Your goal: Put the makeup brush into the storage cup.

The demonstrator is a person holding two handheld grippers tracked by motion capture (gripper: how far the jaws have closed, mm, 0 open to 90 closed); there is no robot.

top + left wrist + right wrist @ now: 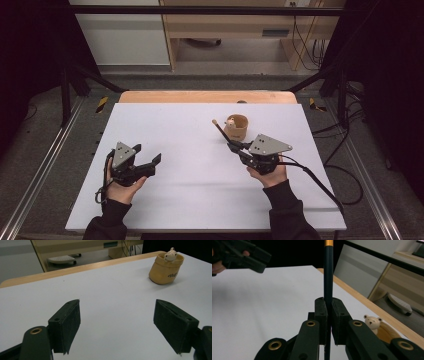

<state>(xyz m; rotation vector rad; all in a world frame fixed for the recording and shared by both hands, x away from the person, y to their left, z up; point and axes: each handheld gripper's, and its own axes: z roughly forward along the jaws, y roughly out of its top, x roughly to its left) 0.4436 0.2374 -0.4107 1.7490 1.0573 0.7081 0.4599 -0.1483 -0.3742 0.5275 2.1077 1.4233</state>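
Jaws of right gripper [233, 146] clamp a pen [220, 130] just beside the cup [237, 127]; left gripper [148, 159] gapes wide, empty, well apart from cup.

The left tool [117, 326] stands wide apart over the white tabletop [107, 290]; far right sits a tan cup [163, 271] holding a small bear figure [170, 255].

Tan cup, dark pen, white table

The cup [165, 269] is tan with dark lettering and a cream bear figure [170, 255]; the pen [328, 277] is black with an orange-gold band; the table [190, 190] is white, edged in pale wood; both grippers are black.
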